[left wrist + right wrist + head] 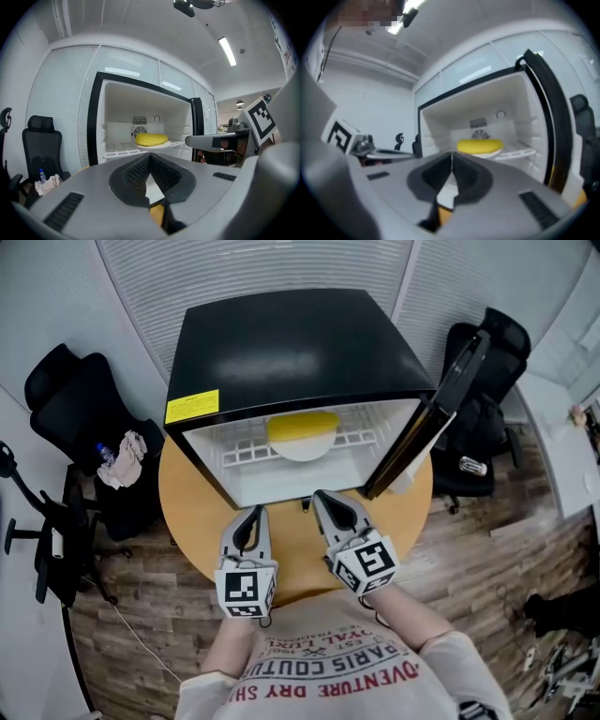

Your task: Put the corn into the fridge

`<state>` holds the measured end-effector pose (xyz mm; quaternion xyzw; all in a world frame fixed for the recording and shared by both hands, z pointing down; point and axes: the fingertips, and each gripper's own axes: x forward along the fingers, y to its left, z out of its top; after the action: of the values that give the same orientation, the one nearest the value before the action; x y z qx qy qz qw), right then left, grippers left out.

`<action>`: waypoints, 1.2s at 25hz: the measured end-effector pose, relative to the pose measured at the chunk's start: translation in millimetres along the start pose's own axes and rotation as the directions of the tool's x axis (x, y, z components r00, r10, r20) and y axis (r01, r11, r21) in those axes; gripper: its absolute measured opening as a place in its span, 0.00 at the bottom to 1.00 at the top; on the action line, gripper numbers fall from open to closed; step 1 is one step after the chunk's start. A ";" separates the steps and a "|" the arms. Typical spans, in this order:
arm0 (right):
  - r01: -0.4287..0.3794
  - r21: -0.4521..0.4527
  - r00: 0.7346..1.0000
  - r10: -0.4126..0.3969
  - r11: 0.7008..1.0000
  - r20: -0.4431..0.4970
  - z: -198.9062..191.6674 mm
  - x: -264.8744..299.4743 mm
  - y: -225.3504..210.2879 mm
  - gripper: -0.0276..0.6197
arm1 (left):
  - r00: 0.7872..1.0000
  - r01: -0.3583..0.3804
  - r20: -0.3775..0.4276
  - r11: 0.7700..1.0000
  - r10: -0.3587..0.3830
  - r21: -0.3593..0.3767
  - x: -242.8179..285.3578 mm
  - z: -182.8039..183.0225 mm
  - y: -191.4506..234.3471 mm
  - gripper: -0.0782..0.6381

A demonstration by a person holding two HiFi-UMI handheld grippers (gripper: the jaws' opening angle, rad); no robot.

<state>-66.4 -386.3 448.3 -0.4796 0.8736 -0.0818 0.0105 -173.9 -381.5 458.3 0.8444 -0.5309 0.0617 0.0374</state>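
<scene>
The corn (pixel 303 426) lies on a plate (pixel 305 450) inside the fridge (pixel 281 343). Left gripper (pixel 253 514) and right gripper (pixel 323 500) hang outside, jaws pressed together, empty. Slamming the open door (pixel 441 404) could roll it off.

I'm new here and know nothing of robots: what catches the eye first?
A black fridge stands on a round wooden table, its door swung open at the right. Inside, bright yellow corn lies on a white plate on the shelf. The left gripper and right gripper face it, shut and empty.
</scene>
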 end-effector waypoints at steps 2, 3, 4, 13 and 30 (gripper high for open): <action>0.007 -0.071 1.000 -0.008 0.997 -0.004 0.6 -1.7 2.7 0.09 | 1.000 0.001 -0.005 1.000 0.000 0.003 -2.9 -2.3 0.5 0.15; 0.013 -0.109 1.000 -0.013 0.994 -0.004 1.0 -2.6 3.5 0.09 | 1.000 0.005 -0.006 1.000 -0.005 0.002 -3.6 -3.2 -0.1 0.15; 0.019 -0.149 1.000 -0.019 0.989 -0.001 1.5 -3.5 3.7 0.09 | 1.000 0.011 -0.006 1.000 -0.011 0.003 -3.9 -3.7 -1.0 0.15; 0.024 -0.213 0.999 -0.031 0.977 -0.028 -2.5 -2.1 -0.1 0.09 | 0.997 0.043 0.062 0.999 -0.044 0.012 -4.9 8.1 -1.9 0.15; 0.003 -0.201 0.998 -0.015 0.980 -0.054 -1.7 -15.9 4.0 0.09 | 0.996 0.072 0.059 0.997 -0.073 0.026 0.4 13.5 -18.3 0.15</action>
<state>-61.3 -370.6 448.3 -0.4796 0.8752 -0.0064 -0.0627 -156.3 -375.7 445.1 0.8649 -0.5000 0.0414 0.0136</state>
